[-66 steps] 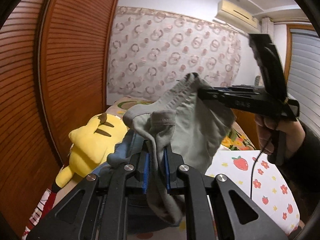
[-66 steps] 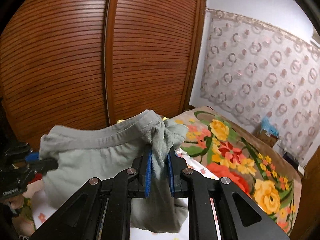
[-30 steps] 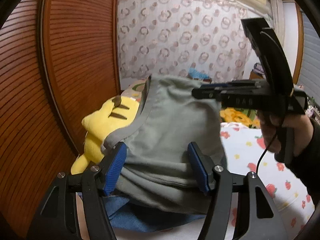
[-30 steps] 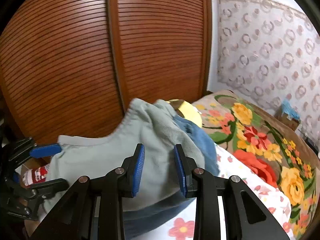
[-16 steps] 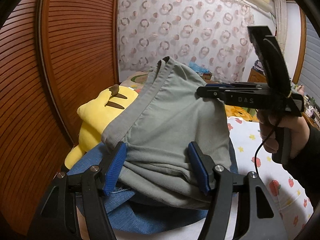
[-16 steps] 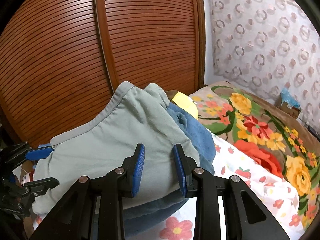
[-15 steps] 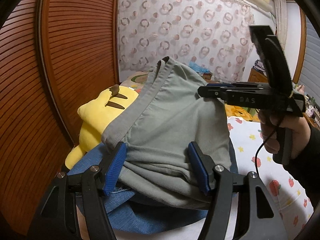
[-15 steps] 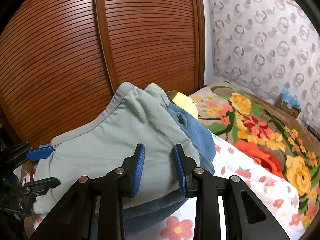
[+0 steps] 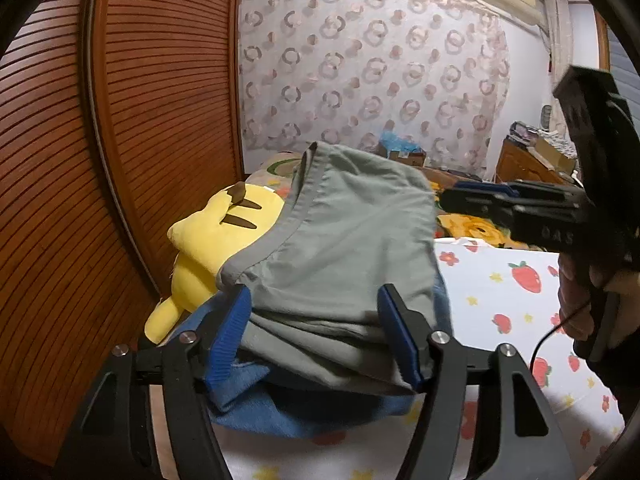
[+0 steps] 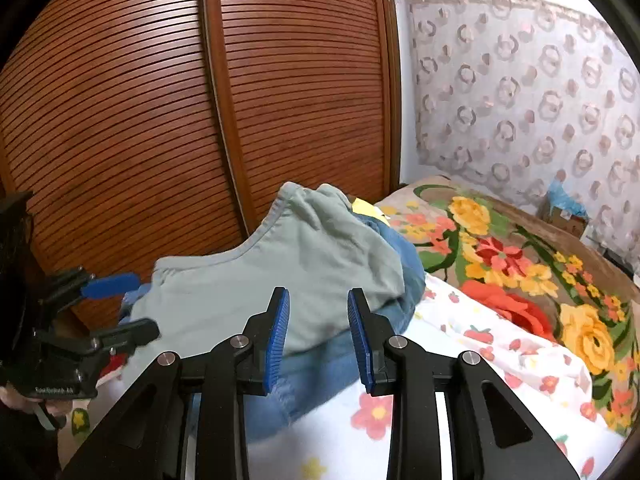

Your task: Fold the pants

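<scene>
From the left wrist camera, the left gripper [image 9: 316, 336] has its blue-padded fingers [image 9: 226, 334] spread wide on either side of the folded grey-green pants [image 9: 340, 256], which lie on a blue garment [image 9: 280, 412] with a yellow plush toy [image 9: 216, 236] at about 10 o'clock. From the right wrist camera, the right gripper [image 10: 318, 334] also stands parted and holds nothing, with the pants at about 11 o'clock of it on the strawberry-print sheet [image 10: 472, 344]
</scene>
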{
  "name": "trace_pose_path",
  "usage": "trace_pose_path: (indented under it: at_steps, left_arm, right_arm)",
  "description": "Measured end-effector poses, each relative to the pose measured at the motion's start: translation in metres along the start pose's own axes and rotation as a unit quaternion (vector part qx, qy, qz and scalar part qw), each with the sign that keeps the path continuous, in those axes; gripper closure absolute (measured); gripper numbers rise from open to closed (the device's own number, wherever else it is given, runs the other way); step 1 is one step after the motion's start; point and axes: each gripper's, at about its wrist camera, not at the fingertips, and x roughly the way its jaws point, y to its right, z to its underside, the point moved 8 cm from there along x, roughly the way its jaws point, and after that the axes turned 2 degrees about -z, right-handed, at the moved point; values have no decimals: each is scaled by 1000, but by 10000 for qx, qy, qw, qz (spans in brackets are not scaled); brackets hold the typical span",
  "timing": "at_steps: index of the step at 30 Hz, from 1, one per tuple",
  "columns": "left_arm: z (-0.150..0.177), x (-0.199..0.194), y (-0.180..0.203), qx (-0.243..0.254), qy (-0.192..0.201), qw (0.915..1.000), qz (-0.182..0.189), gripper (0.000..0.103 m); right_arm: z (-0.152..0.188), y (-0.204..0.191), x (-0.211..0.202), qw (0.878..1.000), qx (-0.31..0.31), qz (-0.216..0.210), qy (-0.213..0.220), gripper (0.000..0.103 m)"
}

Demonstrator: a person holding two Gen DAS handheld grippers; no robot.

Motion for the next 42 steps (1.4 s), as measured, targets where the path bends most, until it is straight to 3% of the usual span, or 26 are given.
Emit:
trace_pose_path:
  at_steps: [5, 10, 22, 27, 42]
  left_arm:
    - [-2, -21, 7, 115, 165, 9998, 67, 20]
    - [-5, -35, 14, 266, 245, 9993, -63, 0]
    - [1, -72, 36, 325, 415, 9984, 211, 0]
    - [6, -83, 45, 387, 447, 9980, 241, 0]
    - [32, -103, 100, 540, 465, 9944, 780, 0]
  right_arm:
    - [11, -12, -32, 9999, 60, 100, 107, 72]
    - [19, -23, -62, 9995, 111, 198, 206, 72]
    - [44, -53, -115, 9985, 163, 407, 338, 58]
    - [59, -63, -133, 9978, 249, 521, 323, 57]
    - [108, -76, -207, 9905, 624, 1143, 452, 57]
